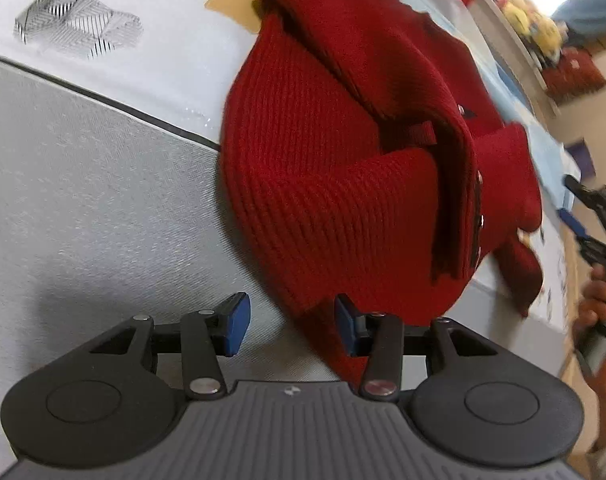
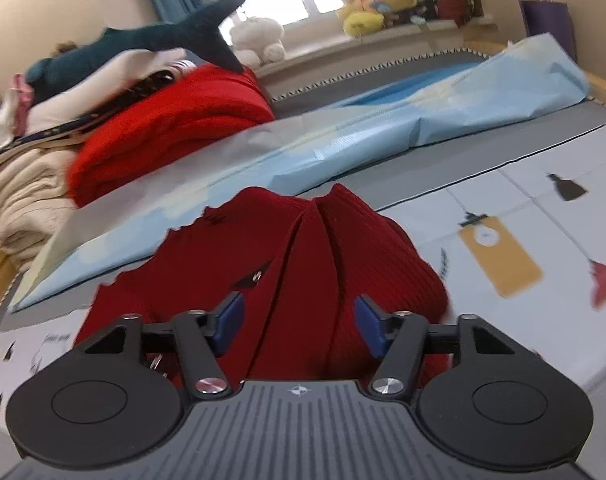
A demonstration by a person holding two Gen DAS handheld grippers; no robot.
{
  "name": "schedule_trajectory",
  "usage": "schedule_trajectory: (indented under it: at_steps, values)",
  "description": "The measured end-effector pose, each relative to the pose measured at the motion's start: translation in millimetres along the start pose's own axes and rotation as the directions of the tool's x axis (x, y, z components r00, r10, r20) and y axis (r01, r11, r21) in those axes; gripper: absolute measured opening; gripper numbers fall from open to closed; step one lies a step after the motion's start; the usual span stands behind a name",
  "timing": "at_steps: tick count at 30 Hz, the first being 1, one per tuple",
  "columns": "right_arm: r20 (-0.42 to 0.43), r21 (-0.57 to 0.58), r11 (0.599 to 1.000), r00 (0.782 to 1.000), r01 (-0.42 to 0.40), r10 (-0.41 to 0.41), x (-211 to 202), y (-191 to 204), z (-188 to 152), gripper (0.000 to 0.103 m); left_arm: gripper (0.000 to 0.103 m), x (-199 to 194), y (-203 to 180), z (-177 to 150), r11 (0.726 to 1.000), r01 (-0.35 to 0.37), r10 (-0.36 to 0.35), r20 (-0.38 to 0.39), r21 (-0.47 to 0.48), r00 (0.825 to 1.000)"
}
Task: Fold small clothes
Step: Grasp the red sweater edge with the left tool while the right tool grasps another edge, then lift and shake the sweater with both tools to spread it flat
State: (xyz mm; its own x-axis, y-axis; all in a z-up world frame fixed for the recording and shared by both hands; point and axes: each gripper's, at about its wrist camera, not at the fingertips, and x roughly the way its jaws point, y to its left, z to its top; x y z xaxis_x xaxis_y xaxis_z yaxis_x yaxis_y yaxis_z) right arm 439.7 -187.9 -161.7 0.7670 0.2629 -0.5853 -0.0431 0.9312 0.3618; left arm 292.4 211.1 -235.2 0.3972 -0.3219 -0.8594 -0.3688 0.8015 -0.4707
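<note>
Dark red ribbed knit cardigan [image 1: 343, 168], partly folded, lies on the white printed bed sheet [image 1: 103, 92]. Left gripper [image 1: 291, 322]: blue pads apart, cardigan's edge between them, not pinched. Right gripper [image 2: 299, 322]: blue pads spread wide, clamping nothing, cardigan beneath.

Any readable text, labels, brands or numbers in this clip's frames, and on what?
No text reads clearly.
Printed sheet: a faint scribble of lettering near its left edge, too blurred to read.
Yellow tag print: round mark only, no words.
Red knit garment: no label legible.
</note>
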Motion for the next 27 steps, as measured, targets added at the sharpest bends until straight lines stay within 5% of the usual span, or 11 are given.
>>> schedule_trajectory:
  at_steps: [8, 9, 10, 11, 12, 19, 27]
  values:
    - [-0.134, 0.036, 0.997, 0.989, 0.07, -0.065, 112, 14, 33, 0.063, 0.052, 13, -12, 7, 0.999, -0.043, 0.043, 0.044, -0.009, 0.998]
    - [-0.148, 0.016, 0.997, 0.986, 0.082, -0.078, 118, 16, 33, 0.043, 0.049, 13, -14, 7, 0.999, -0.05, 0.05, 0.045, 0.0, 0.998]
    - [-0.157, -0.023, 0.995, 0.983, 0.096, -0.098, 123, 21, 33, 0.01, 0.044, 13, -15, 6, 0.998, -0.061, 0.061, 0.048, 0.008, 0.997]
    - [-0.167, -0.052, 0.995, 0.981, 0.09, -0.098, 124, 24, 33, 0.002, 0.022, 13, -15, 7, 0.997, -0.076, 0.075, 0.048, 0.023, 0.996]
    - [-0.166, -0.068, 0.995, 0.982, 0.079, -0.09, 120, 27, 34, 0.002, 0.013, 12, -16, 7, 0.995, -0.084, 0.082, 0.044, 0.045, 0.996]
    - [0.002, -0.033, 0.999, 1.0, -0.02, 0.02, -23, 14, 31, 0.001, 0.01, -29, -15, 3, 0.991, -0.035, 0.021, 0.112, 0.13, 0.993]
    - [0.025, 0.054, 0.998, 1.0, -0.01, 0.008, -218, -39, -65, 0.0, 0.008, -105, -4, -26, 0.975, 0.011, -0.05, 0.169, 0.221, 0.984]
